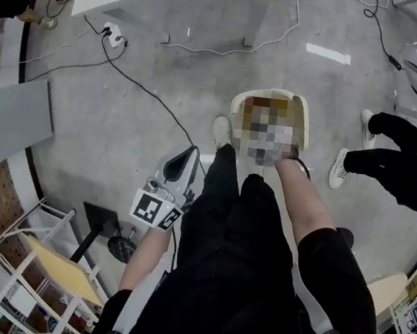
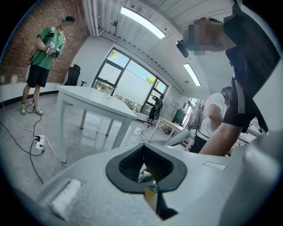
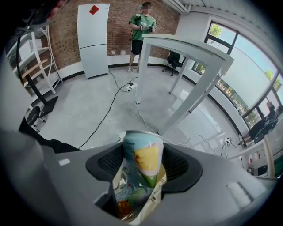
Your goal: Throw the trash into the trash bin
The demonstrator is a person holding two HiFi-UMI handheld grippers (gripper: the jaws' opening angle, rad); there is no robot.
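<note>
Right gripper [image 3: 143,176] has its jaws clamped on a crumpled printed carton [image 3: 142,152], and the left gripper [image 2: 146,170] has its pads nearly together, pinching what looks like a small colourful scrap [image 2: 144,175]. In the head view the right arm reaches to the cream-rimmed trash bin [image 1: 304,128] by the person's feet, so I'd call this the drop step. Next, get the carton squarely above the opening, then spread the jaws.
</note>
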